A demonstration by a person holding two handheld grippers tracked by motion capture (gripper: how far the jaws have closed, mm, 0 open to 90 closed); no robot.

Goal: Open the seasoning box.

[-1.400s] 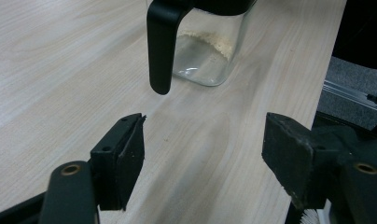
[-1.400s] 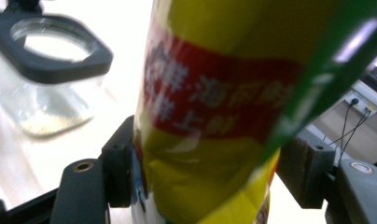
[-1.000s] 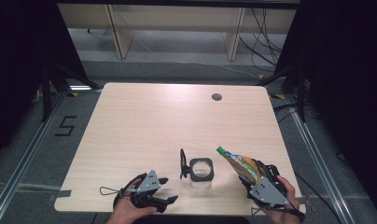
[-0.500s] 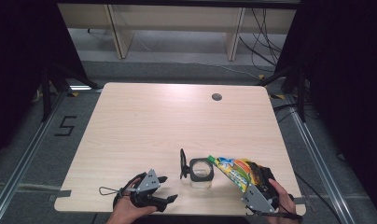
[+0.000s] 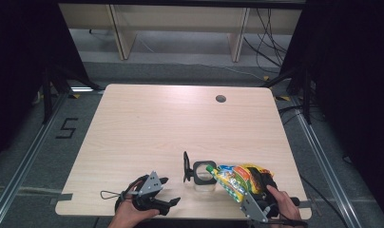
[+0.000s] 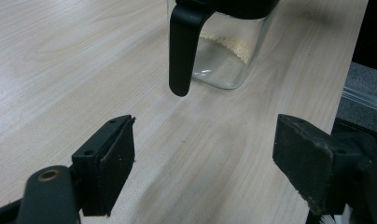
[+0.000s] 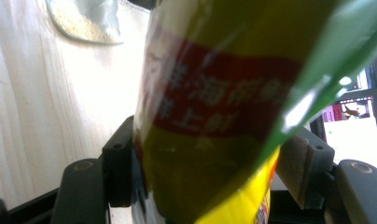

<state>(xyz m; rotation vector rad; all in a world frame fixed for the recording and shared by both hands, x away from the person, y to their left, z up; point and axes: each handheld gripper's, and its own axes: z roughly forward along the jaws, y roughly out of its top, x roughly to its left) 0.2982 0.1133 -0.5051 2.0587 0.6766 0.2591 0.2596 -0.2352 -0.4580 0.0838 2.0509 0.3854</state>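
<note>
The right gripper (image 5: 249,190), clamped on the yellow snack bag (image 5: 237,179), tilts its long axis left over the glass jar (image 5: 203,175) at the near edge, while the left gripper (image 5: 167,194) waits empty, jaws just widened.

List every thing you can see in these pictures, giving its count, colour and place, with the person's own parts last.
table: one, light wood, centre of the high view
hole: one, dark, far right of the table
jar: one, clear with black rim and handle, near edge, a little pale grain inside
bag: one, yellow, green and red, tilted over the jar
left gripper: one, black, open, left of the jar
right gripper: one, black, shut on the bag
hands: two, bottom edge
</note>
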